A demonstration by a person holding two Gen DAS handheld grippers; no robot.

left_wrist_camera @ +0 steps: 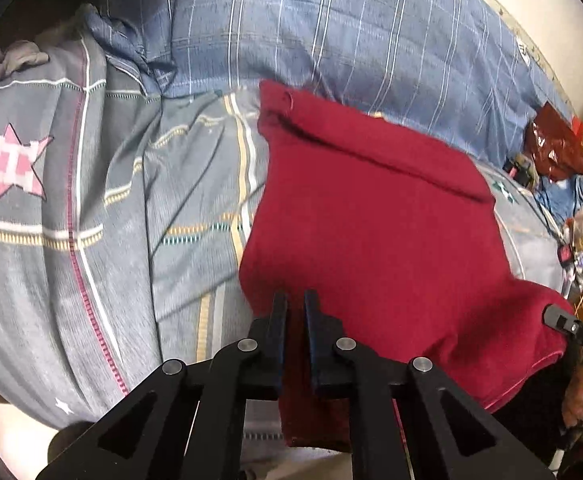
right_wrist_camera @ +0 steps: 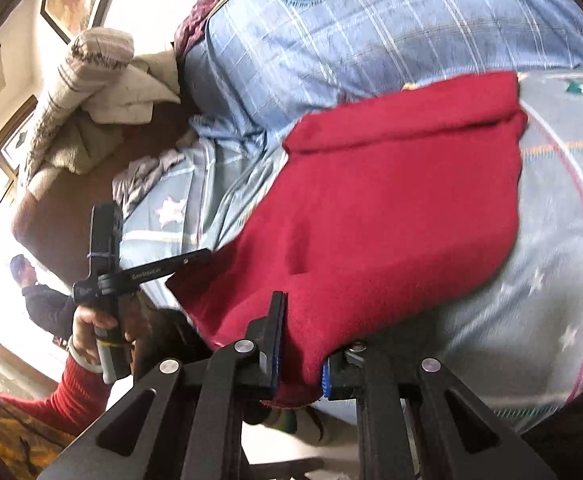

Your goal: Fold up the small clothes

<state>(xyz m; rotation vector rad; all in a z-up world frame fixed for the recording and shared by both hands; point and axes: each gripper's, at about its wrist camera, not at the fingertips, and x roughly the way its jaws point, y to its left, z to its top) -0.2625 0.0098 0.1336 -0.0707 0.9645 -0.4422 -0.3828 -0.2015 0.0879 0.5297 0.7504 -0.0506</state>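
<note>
Garment: one dark red knitted garment (left_wrist_camera: 371, 216) is seen, spread over the near part of the bed, its far end folded into a flap, its near edge lifted off the bedding.
Bed: a grey sheet (left_wrist_camera: 51, 240) with pink stars and stripes is covered at the far side by a blue checked quilt (left_wrist_camera: 311, 32) bearing a round badge.
Containers: a dark red plastic bag (left_wrist_camera: 559, 148) is seen at the bed's right edge in the left wrist view; its contents cannot be told.
Left gripper (left_wrist_camera: 295, 300): the jaws are brought almost together, with the near left corner of the red fabric pinched between them and a strip hanging below.
Right gripper (right_wrist_camera: 303, 360): the jaws are closed on a bunched fold of the garment's near right corner, held between the blue pads (right_wrist_camera: 325, 380).
Hands: one hand (right_wrist_camera: 91, 332) with a red sleeve is seen gripping the left gripper's handle.
</note>
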